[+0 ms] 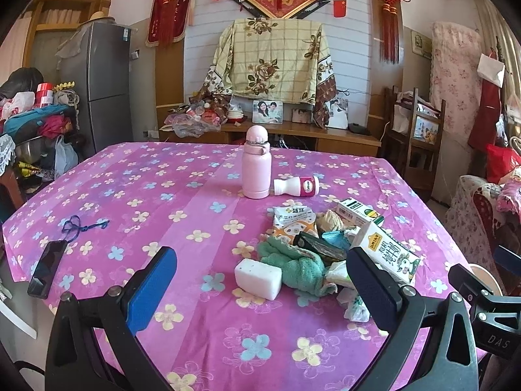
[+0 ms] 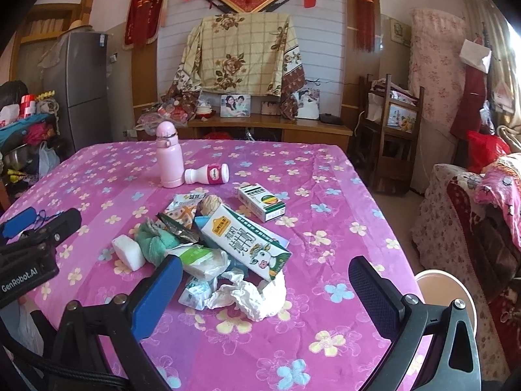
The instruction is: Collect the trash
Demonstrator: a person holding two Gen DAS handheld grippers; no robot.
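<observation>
- Left wrist view: the left tool (image 1: 260,280) hangs above the bench with the pink flowered cloth (image 1: 146,195), its blue-padded fingers (image 1: 153,290) spread apart and holding nothing.
- A white rectangular sponge block (image 1: 258,278) lies between the fingers, touching a crumpled green cloth (image 1: 294,265) at its 3 o'clock.
- The trash heap sits at 2 o'clock, with a white and green milk carton (image 1: 387,249) on top.
- An upright pink flask (image 1: 256,163) stands at 12 o'clock, a small white bottle on its side (image 1: 296,186) just beside it.
- A black phone (image 1: 47,268) lies at 9 o'clock.
- Right wrist view: the right tool (image 2: 265,290) is likewise spread wide and empty.
- Crumpled white tissue paper (image 2: 250,296) lies between its fingers, the milk carton (image 2: 247,244) just past it at 12 o'clock.
- A green and white box (image 2: 262,202) lies apart at 12 o'clock.
- The left tool (image 2: 35,228) shows at 9 o'clock.
</observation>
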